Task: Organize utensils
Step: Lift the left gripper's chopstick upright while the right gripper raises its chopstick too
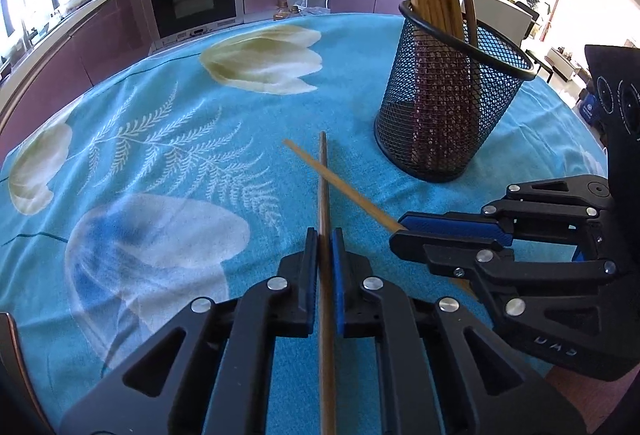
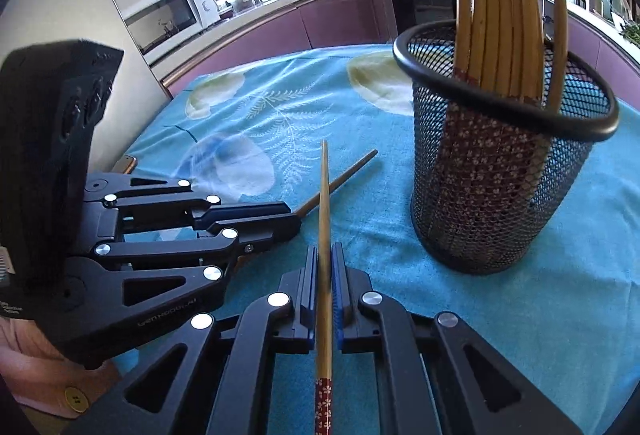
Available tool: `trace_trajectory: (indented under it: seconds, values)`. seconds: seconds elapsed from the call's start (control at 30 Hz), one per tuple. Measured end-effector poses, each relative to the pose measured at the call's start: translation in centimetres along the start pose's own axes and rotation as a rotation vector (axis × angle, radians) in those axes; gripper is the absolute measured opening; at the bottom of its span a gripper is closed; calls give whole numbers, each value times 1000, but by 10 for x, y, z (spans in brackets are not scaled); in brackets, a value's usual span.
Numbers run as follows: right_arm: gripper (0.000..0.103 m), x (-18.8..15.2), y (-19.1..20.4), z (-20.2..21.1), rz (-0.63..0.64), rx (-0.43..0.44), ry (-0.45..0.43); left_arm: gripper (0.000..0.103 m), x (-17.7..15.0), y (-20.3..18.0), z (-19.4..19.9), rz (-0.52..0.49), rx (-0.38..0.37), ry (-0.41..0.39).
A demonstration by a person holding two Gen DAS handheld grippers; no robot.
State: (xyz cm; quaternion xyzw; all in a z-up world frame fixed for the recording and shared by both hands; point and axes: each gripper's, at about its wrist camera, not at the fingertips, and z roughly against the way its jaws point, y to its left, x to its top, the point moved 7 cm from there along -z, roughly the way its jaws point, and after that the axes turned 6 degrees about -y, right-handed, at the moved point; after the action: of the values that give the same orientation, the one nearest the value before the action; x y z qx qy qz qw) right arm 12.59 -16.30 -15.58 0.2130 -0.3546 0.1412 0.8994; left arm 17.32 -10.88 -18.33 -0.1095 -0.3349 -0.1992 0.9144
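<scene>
Beside one mesh holder [image 1: 452, 103], two hand-held grippers [image 1: 324, 235] [image 2: 325, 255], each clamping one chopstick [image 1: 323, 187] [image 2: 324, 195].

- Raised lettering on the left gripper [image 2: 296, 225] body, near the blue tablecloth [image 2: 500, 315] edge: too faint to read surely.
- Mirrored letters on the right gripper [image 1: 394, 235] body: illegible.
</scene>
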Motion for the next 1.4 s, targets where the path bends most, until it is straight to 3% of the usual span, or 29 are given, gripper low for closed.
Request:
trace_trajectory:
  seconds: [0.73,1.4]
  values:
    - [6,27,3,67,11,33,-178,7,20,1,68,49,-76,-150]
    - [6,23,16,63,50,60,-157,7,24,-17,93,23,-135,-194]
